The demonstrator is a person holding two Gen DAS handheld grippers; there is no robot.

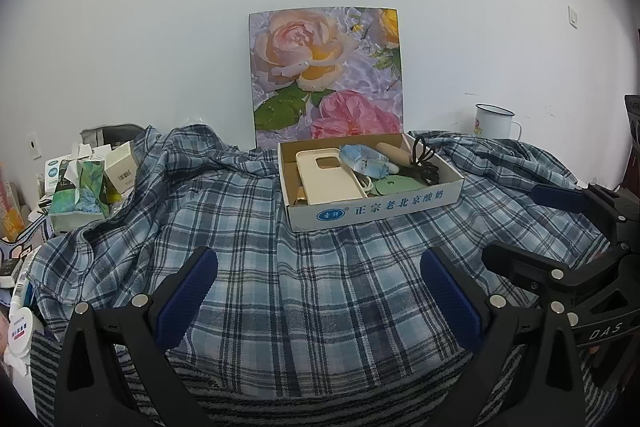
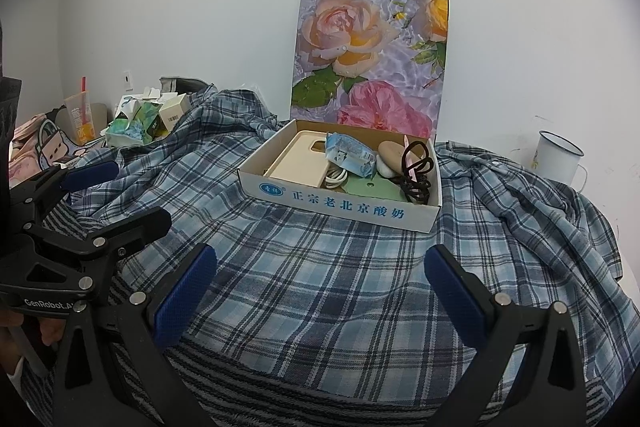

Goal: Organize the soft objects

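Plaid blue shirt (image 1: 304,267) lies spread across the table, under and ahead of both your grippers, with a shallow cardboard box (image 1: 372,203) resting on it further back. Your right wrist view alone shows an orange drink cup (image 2: 82,117) at far left; both show the white enamel mug (image 2: 558,157). Your left gripper (image 1: 318,287) and right gripper (image 2: 320,287) both stand wide apart, empty, just above the cloth

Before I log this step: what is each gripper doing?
Left gripper: open, holding nothing, above the plaid shirt.
Right gripper: open, holding nothing.
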